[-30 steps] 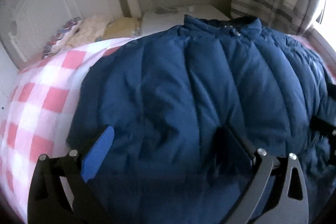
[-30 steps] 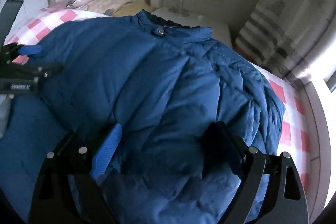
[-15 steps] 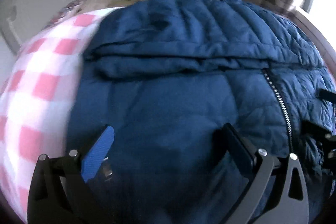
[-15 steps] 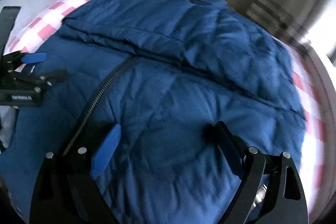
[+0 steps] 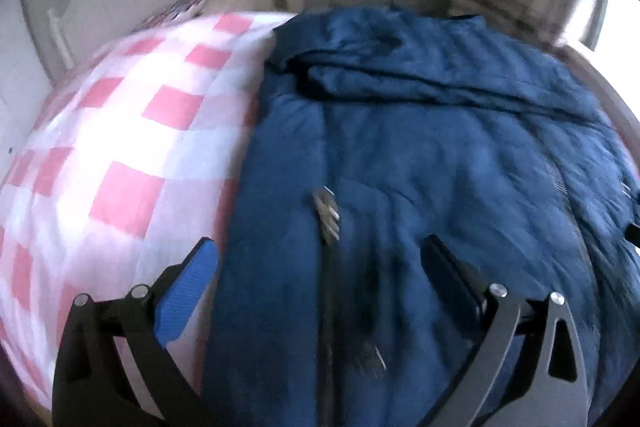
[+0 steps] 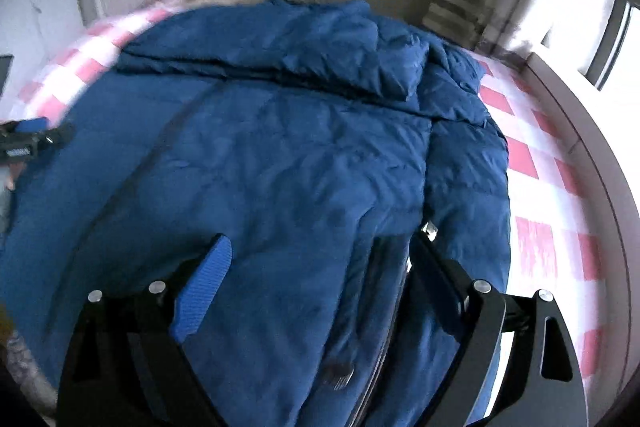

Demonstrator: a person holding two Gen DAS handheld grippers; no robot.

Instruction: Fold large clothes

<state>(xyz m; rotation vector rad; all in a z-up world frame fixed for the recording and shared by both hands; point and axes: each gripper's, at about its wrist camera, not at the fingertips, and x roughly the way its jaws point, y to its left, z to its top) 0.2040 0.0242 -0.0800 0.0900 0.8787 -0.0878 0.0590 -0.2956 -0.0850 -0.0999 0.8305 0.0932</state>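
Here, your left gripper point(image 5: 320, 263) points steeply down over the near part of the blue padded jacket point(image 5: 440, 167). Its fingers stand wide apart and clasp nothing: the blue pad point(image 5: 186, 297) sits at the lower left of the frame, over the edge where jacket meets the pink-and-white checked bedcover point(image 5: 132, 131), and the black finger sits at the lower right over the fabric. Between them runs the jacket's zipper point(image 5: 326, 215), blurred, up the middle of the frame.

Your right gripper point(image 6: 320, 259) is angled down much the same, fingers likewise spread wide with only loose fabric below them. Its blue pad point(image 6: 204, 293) lies at the lower left of its frame; the black finger at the lower right sits beside a seam and a small metal fitting that is too blurred to tell.

The jacket lies spread across the bed, filling the centre of both views, with a folded band of it lying across the far part. In the right wrist view the left gripper shows at the left edge, over the jacket's side.
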